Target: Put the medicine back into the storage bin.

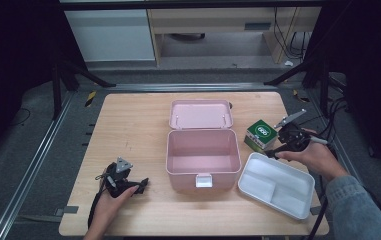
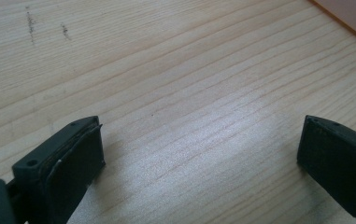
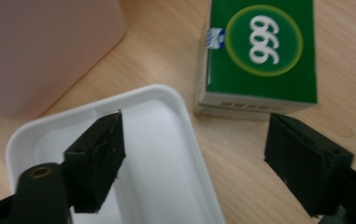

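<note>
- The right gripper point(image 1: 284, 145) hung released, nothing between its wide jaws, over the white tray's point(image 1: 258, 161) far corner.
- The green box point(image 3: 259, 56) sat just beyond, beside the open pink case point(image 1: 203, 157).
- It would do best to straddle the box squarely before closing.
- The left gripper point(image 1: 137, 186) rested open on the table point(image 1: 128, 120).

left claw point(image 1: 140, 184) open, right claw point(image 1: 273, 152) open

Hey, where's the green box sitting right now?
In the high view the green box stands on the table's right side, between the open pink case and the right gripper, just behind the white tray.
</note>
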`<state>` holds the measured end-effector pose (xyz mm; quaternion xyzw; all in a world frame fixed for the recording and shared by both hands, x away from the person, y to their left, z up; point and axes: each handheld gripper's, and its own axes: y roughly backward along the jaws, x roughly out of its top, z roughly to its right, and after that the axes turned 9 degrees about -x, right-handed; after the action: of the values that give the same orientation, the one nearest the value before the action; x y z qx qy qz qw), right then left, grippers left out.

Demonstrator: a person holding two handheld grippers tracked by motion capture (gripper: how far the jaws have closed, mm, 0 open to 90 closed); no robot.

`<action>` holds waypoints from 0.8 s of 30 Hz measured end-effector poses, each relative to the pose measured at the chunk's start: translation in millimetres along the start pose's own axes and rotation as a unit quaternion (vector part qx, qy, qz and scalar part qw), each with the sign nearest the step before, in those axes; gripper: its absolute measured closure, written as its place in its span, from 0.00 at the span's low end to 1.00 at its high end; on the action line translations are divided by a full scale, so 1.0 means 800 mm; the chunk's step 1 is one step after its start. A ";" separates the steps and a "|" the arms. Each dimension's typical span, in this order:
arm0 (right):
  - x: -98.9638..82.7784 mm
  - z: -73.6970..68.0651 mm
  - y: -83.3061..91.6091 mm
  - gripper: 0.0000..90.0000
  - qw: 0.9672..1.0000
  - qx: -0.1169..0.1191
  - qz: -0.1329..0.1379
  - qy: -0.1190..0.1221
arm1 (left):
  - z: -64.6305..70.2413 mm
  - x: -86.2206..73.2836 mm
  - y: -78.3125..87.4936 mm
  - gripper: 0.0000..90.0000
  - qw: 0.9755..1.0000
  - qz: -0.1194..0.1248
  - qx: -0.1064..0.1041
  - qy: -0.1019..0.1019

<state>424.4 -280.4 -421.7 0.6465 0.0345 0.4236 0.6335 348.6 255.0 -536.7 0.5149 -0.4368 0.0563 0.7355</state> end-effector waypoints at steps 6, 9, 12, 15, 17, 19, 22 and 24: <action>0.026 0.013 -0.020 0.10 1.000 -0.005 -0.012 -0.025 | 0.000 0.000 0.000 0.00 1.000 -0.001 0.000 0.000; 0.036 0.017 -0.030 0.08 0.999 -0.006 -0.020 -0.026 | 0.000 0.000 0.000 0.00 1.000 -0.001 0.000 0.000; 0.045 0.020 -0.042 0.08 0.999 -0.011 -0.029 -0.024 | 0.000 0.000 0.000 0.00 1.000 0.000 0.000 0.000; 0.053 0.022 -0.052 0.08 0.999 -0.014 -0.038 -0.020 | 0.000 0.000 0.000 0.00 1.000 0.001 0.000 0.001; 0.057 0.023 -0.059 0.08 0.999 -0.019 -0.046 -0.019 | 0.000 0.000 0.000 0.00 1.000 0.000 0.000 0.000; 0.059 0.024 -0.065 0.08 0.998 -0.019 -0.051 -0.020 | 0.000 0.000 0.000 0.00 1.000 0.000 0.000 0.000; 0.062 0.028 -0.074 0.09 0.998 -0.022 -0.057 -0.025 | 0.000 0.000 0.000 0.00 1.000 0.001 0.000 0.000; 0.063 0.030 -0.078 0.08 0.997 -0.025 -0.066 -0.019 | 0.000 0.000 0.000 0.00 1.000 0.000 0.000 0.000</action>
<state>502.0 -258.0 -445.4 0.6348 0.0547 0.3695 0.6764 348.6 255.0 -536.7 0.5151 -0.4369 0.0561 0.7353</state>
